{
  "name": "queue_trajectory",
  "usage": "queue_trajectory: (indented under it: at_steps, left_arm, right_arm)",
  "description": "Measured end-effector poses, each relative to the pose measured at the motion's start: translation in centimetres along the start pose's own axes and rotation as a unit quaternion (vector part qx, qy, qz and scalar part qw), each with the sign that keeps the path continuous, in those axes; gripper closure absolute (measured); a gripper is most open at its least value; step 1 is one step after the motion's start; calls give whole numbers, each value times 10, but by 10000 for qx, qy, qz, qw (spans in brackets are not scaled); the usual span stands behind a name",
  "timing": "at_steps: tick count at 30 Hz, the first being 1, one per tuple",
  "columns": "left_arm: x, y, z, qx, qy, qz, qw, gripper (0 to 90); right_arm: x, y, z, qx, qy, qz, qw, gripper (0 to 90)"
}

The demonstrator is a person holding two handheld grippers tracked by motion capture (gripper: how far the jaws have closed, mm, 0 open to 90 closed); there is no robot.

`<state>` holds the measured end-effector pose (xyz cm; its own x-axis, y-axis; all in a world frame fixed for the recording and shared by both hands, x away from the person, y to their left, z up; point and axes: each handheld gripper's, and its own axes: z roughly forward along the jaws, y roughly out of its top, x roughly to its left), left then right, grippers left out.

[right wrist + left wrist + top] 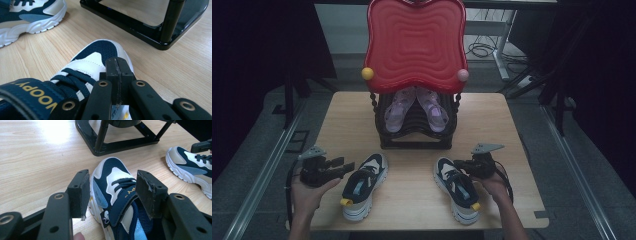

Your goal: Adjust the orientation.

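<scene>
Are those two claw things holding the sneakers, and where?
Left gripper: jaws open around the left sneaker, not gripping. Right gripper: jaws shut over the right sneaker; any hold cannot be told.

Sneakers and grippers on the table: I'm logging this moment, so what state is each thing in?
Left sneaker: upright on the table, strap fastened, between open jaws, untouched.
Right sneaker: upright on the table, laced.
Left gripper: open, astride the left sneaker.
Right gripper: shut, over the right sneaker; a grip on it can't be told.
Purple sandals: leaning on the black rack.

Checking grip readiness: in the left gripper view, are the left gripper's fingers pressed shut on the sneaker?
No: the left gripper has its fingers standing apart on either side of the sneaker, with gaps showing.
</scene>
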<state>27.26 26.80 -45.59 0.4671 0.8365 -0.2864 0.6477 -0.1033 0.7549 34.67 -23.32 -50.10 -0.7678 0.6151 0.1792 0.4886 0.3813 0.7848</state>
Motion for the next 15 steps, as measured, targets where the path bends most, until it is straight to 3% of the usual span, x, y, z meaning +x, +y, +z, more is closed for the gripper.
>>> queue_trajectory:
  at_steps: [15]
  left_arm:
    - [0,1,-6,-70,-4,22,10000,457]
  right_arm:
    - [8,-3,-43,-716,-252,153,9970,880]
